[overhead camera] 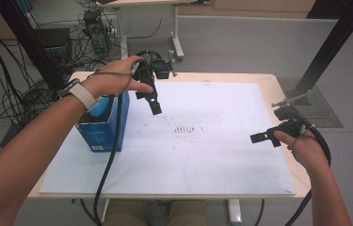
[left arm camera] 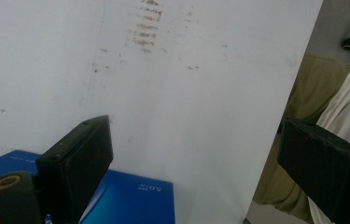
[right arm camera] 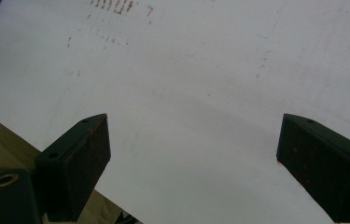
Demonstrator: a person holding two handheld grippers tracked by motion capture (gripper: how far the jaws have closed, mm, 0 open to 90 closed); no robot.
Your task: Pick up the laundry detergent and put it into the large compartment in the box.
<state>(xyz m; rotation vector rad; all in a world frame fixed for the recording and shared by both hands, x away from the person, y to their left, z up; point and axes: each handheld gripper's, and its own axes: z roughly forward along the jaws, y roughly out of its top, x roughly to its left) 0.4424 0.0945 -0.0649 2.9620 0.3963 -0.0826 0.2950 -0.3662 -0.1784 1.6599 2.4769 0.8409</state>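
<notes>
One blue cardboard box [overhead camera: 104, 127] stands on the white sheet [overhead camera: 202, 155] at the counter's left edge, just beside and below the left gripper [overhead camera: 151, 101], whose jaws are spread wide and empty. The right gripper [overhead camera: 262, 137] hovers well apart at the sheet's right edge, its jaws likewise released, holding nothing.

High view overhead, gripper views close, sharing white board [overhead camera: 221, 155]
</notes>
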